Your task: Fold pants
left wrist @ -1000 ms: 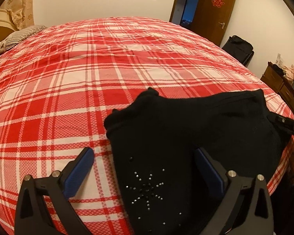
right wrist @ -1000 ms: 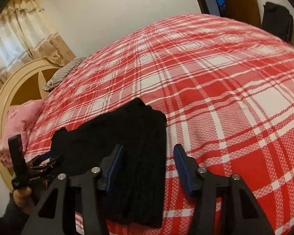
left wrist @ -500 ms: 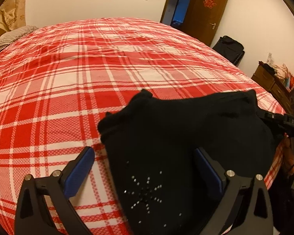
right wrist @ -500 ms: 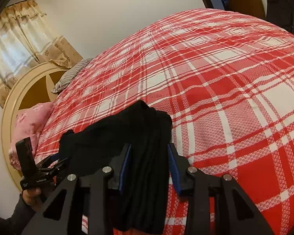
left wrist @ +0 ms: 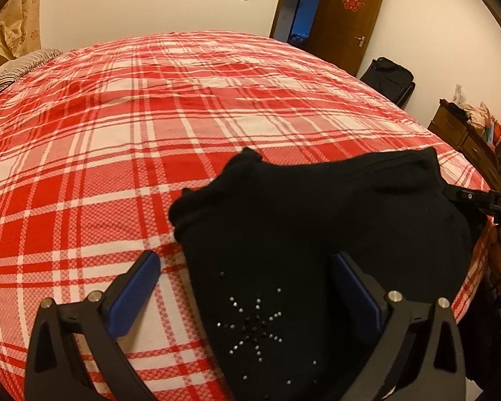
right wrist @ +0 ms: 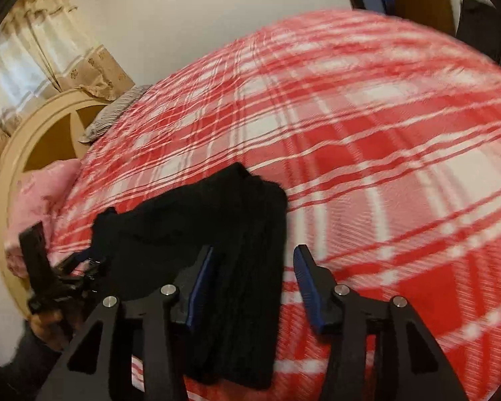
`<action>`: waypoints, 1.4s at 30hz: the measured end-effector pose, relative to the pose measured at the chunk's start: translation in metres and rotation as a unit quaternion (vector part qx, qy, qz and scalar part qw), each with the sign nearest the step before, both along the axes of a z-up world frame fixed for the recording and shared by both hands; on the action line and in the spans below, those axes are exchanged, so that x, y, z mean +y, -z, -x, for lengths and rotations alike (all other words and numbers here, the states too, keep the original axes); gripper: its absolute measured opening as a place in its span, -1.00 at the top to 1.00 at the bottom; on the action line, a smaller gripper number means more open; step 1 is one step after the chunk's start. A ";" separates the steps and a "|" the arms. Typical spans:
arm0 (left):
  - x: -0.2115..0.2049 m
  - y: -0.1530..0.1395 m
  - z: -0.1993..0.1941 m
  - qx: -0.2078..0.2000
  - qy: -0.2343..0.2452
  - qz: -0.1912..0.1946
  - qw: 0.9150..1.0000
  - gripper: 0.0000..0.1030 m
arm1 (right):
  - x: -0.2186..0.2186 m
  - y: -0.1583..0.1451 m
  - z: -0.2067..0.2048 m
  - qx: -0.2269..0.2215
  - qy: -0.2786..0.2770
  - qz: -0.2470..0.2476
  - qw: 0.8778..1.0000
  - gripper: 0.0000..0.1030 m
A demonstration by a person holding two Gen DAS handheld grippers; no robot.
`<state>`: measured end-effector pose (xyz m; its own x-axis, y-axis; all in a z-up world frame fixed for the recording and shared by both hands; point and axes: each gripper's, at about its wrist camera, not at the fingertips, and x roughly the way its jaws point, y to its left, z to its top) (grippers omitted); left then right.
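Reopened right claw (right wrist: 252,277) straddles black pants (left wrist: 317,240) on plaid bed (left wrist: 117,133); left claw (left wrist: 247,290) wide too.

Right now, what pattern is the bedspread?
Red and white plaid bedspread, clearest in the left wrist view.

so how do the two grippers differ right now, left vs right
The left gripper has its jaws spread wide, straddling the end of the black pants with the studded star; the right gripper is open less wide, over the plain folded end. The left wrist view is sharp, while the right wrist view is motion-blurred. Both are open, hold nothing, and have blue pads over the red plaid bedspread.
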<state>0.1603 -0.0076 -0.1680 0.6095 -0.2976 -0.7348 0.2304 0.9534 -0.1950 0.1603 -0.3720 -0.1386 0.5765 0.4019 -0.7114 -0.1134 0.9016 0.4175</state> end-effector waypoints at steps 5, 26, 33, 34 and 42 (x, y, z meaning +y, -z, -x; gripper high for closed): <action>0.003 -0.003 -0.001 0.006 0.002 0.011 1.000 -0.95 | 0.000 -0.002 0.001 -0.007 -0.019 -0.040 0.999 0.26; 0.013 -0.008 0.007 0.006 0.006 0.052 0.999 0.27 | 0.004 -0.002 0.009 -0.025 0.001 -0.053 0.998 0.46; 0.029 -0.008 0.011 0.011 -0.006 0.095 0.995 0.75 | 0.004 -0.013 0.017 -0.044 -0.003 -0.082 0.996 0.47; 0.029 -0.010 0.013 0.009 -0.007 0.095 0.995 0.77 | 0.005 -0.017 0.019 -0.050 -0.005 -0.086 0.995 0.48; 0.030 -0.032 0.026 -0.022 -0.012 0.084 0.996 0.79 | 0.015 -0.034 0.025 -0.068 -0.014 -0.084 0.994 0.48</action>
